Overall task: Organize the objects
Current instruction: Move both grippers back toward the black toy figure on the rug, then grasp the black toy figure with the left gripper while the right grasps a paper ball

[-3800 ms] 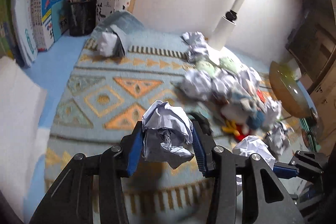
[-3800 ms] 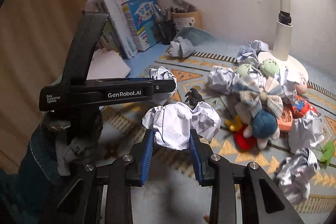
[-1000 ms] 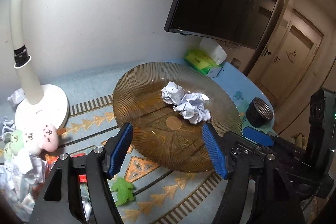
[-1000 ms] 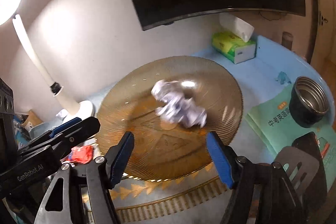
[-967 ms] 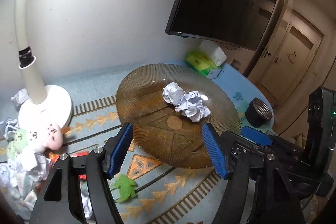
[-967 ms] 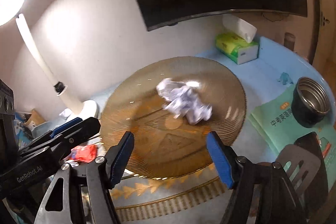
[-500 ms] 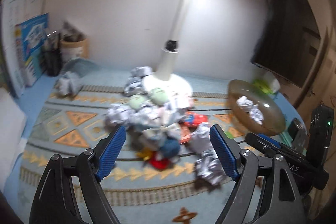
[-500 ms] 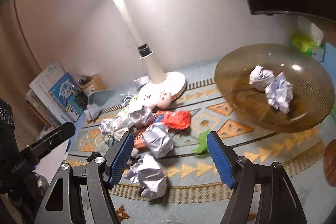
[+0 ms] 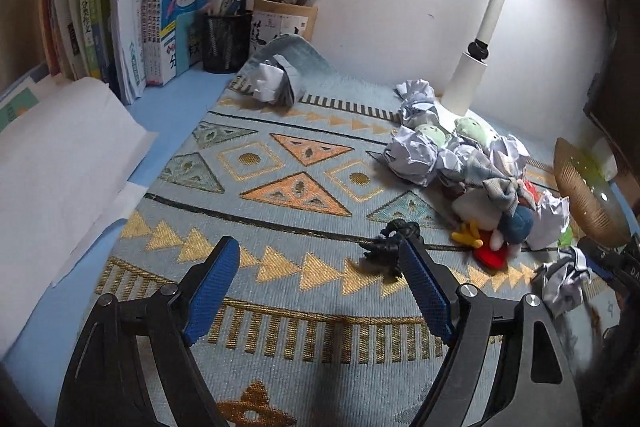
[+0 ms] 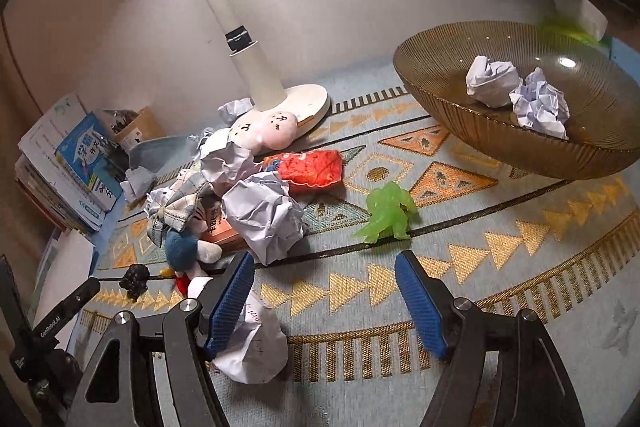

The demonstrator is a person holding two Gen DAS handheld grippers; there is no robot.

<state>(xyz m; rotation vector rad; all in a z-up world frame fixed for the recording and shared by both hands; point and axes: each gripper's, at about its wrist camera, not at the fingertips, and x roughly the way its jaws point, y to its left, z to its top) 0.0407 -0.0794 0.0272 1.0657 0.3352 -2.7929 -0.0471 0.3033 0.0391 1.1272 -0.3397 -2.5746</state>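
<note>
Both grippers have swung back from the bowl toward the clutter since a second ago, each with its jaws spread wide and nothing between them; the two paper balls they carried earlier now lie in the amber bowl point(image 10: 448, 95), a rounder paper ball point(image 10: 493, 79) touching a more crumpled one point(image 10: 540, 103).

By size: the patterned mat point(image 9: 280, 187) covers most of the desk; the white lamp point(image 10: 260, 67) stands at its far edge, with its base just beside the heap; books point(image 9: 120, 19) stand upright along the left; the heap of plush toys and crumpled paper point(image 9: 472, 179) sits in front of the lamp base; a large paper wad point(image 10: 264, 215) lies at the near edge of that heap; another paper wad point(image 10: 252, 351) rests under the left finger of the right gripper point(image 10: 326, 301); a green toy figure point(image 10: 388, 213) stands apart on the mat, between heap and bowl; a small black figure point(image 9: 390, 243) sits by the right fingertip of the left gripper point(image 9: 318, 281).
</note>
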